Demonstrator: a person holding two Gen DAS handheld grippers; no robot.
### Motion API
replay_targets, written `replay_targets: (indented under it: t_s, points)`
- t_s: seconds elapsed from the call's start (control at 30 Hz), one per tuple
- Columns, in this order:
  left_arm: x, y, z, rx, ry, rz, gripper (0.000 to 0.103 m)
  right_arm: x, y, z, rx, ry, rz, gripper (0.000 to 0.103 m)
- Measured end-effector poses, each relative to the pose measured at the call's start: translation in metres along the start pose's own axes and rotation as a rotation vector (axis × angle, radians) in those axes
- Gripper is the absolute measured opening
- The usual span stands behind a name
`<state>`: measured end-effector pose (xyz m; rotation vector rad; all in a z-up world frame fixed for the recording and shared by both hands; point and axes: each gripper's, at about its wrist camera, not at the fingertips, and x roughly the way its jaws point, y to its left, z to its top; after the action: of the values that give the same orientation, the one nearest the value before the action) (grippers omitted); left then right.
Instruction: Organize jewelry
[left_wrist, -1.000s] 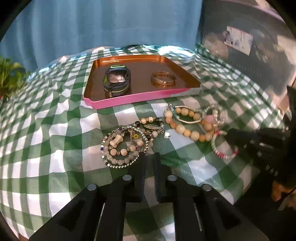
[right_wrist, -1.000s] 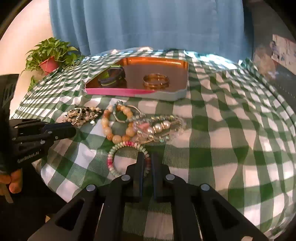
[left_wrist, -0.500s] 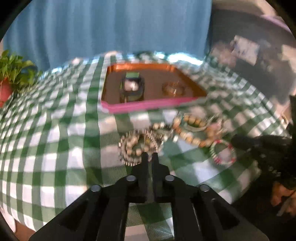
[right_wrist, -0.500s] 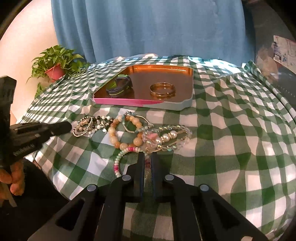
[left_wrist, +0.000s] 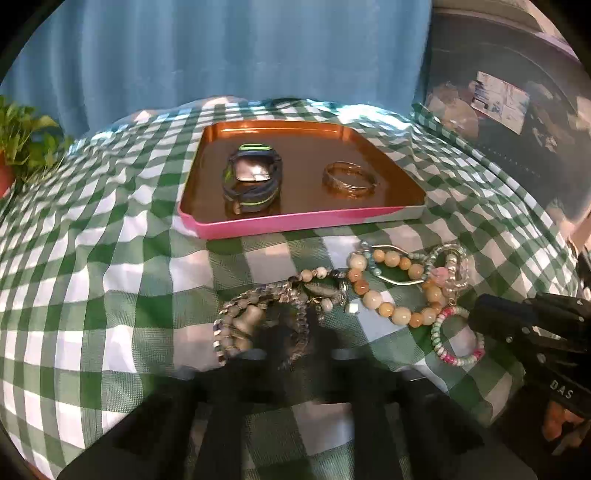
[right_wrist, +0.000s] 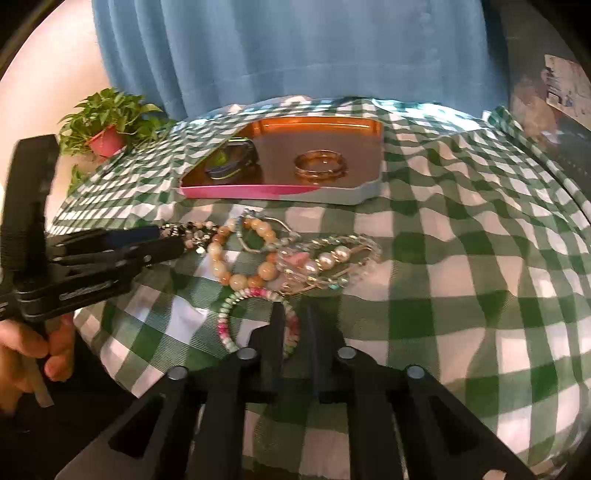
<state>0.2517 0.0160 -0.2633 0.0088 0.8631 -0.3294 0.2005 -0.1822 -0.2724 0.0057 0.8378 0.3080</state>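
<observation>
A pink-rimmed copper tray (left_wrist: 295, 223) (right_wrist: 343, 194) holds a dark watch (left_wrist: 252, 177) (right_wrist: 231, 160) and a gold bangle (left_wrist: 349, 180) (right_wrist: 320, 166). Several bead bracelets lie on the checked cloth in front of it. My left gripper (left_wrist: 295, 328) is blurred, with its fingers over the silver bead bracelet (left_wrist: 236, 325); whether it grips is unclear. It shows in the right wrist view (right_wrist: 162, 245) at the bracelets' left end. My right gripper (right_wrist: 293, 314) has its fingers close together at the pink and green bracelet (right_wrist: 236, 306) (left_wrist: 456, 336). The orange bead bracelet (left_wrist: 384, 291) (right_wrist: 240, 266) lies between.
A potted plant (right_wrist: 107, 125) (left_wrist: 14, 147) stands at the table's far left. A blue curtain (right_wrist: 295, 55) hangs behind the table. The pearl and crystal bracelets (right_wrist: 328, 260) lie right of the orange beads. The cloth drops off at the near edge.
My left gripper has moved forward onto the silver bead bracelet, which now looks bunched and partly lifted. My right gripper has moved forward to the pink and green bracelet.
</observation>
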Motion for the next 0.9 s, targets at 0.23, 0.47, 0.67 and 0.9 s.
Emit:
replay_targets:
  t_s: [0.23, 0.47, 0.67, 0.9]
  points:
    - [-0.008, 0.000, -0.004, 0.026, -0.018, 0.003, 0.003, 0.010, 0.014, 0.002, -0.106, 0.016, -0.077, 0.023]
    - [-0.069, -0.003, 0.007, -0.045, -0.142, -0.086, 0.003, -0.005, 0.009, 0.004, -0.085, -0.039, -0.039, 0.005]
    - [-0.095, -0.013, 0.006, -0.121, -0.153, -0.290, 0.003, -0.031, -0.002, 0.006, -0.032, -0.104, -0.044, 0.005]
    - [-0.023, 0.002, -0.032, -0.225, 0.096, -0.274, 0.003, -0.013, -0.012, -0.007, -0.007, 0.003, -0.063, 0.006]
